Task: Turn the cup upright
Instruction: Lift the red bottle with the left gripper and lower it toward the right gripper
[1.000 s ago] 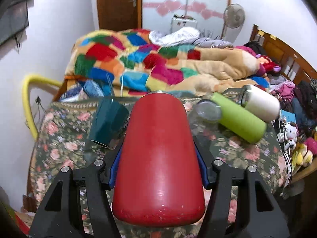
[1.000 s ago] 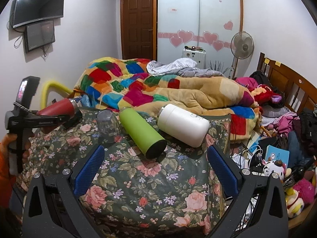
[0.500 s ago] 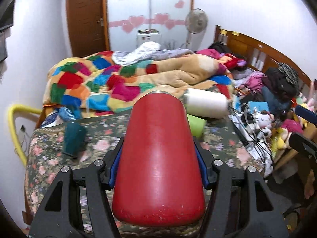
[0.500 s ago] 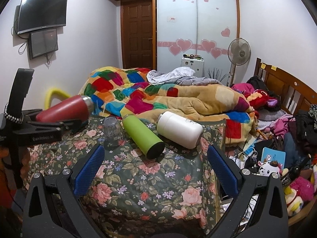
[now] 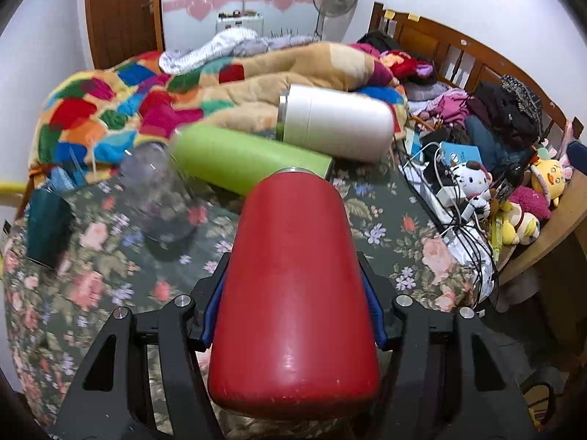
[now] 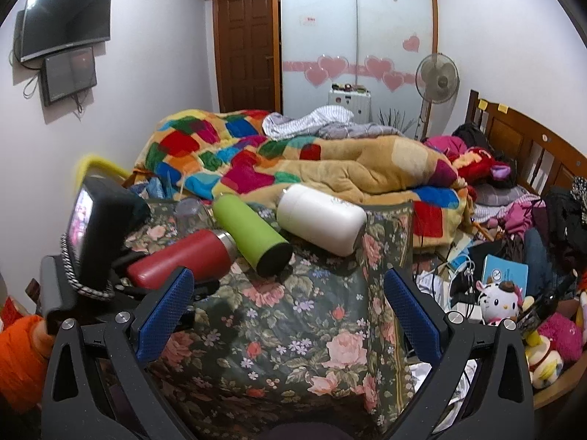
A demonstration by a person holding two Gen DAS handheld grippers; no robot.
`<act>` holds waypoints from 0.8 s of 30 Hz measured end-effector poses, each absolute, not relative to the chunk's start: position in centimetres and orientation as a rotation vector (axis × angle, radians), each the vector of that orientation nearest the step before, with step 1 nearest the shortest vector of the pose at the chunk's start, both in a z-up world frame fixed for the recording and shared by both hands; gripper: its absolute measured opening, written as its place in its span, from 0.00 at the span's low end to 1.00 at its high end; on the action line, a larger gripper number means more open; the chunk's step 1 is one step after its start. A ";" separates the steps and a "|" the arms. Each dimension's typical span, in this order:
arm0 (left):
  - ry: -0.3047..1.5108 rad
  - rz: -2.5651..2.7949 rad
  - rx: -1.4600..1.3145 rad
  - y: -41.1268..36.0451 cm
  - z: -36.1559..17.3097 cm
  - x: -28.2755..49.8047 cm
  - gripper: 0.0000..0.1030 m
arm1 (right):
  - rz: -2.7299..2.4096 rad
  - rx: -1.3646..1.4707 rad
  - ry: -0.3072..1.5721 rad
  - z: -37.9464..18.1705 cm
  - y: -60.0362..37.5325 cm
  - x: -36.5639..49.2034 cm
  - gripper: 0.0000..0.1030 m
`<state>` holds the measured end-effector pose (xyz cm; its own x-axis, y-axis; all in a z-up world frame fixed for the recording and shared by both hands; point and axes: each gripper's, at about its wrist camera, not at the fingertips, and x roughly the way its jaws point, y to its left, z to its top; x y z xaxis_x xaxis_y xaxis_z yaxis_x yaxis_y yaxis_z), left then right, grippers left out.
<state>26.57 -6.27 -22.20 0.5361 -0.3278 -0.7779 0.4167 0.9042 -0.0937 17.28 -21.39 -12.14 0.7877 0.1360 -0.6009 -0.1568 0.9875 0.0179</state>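
My left gripper (image 5: 293,315) is shut on a red cup (image 5: 293,286), held on its side above the floral cloth (image 5: 396,227), steel rim pointing away. The right wrist view shows the red cup (image 6: 183,260) in that gripper at the left, low over the cloth, rim near the green cup. A green cup (image 6: 251,233) and a white cup (image 6: 319,218) lie on their sides at the back. A clear glass (image 5: 157,198) and a dark teal cup (image 5: 46,225) sit at the left. My right gripper (image 6: 290,311) is open and empty above the cloth's front.
A patchwork blanket (image 6: 293,161) is piled behind the cups. Plush toys, cables and a blue box (image 6: 506,278) crowd the right side past the cloth's edge. A wooden headboard (image 6: 532,146) stands far right. A yellow rail (image 6: 95,163) is at the left.
My left gripper has swung right and come down with the red cup, now close to the green cup. The right gripper has drawn back slightly and stays open.
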 end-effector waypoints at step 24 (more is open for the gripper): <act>1.034 -0.463 0.132 -6.4 -28.2 26.9 0.59 | 0.156 -0.068 0.785 -15.6 -20.5 19.8 1.00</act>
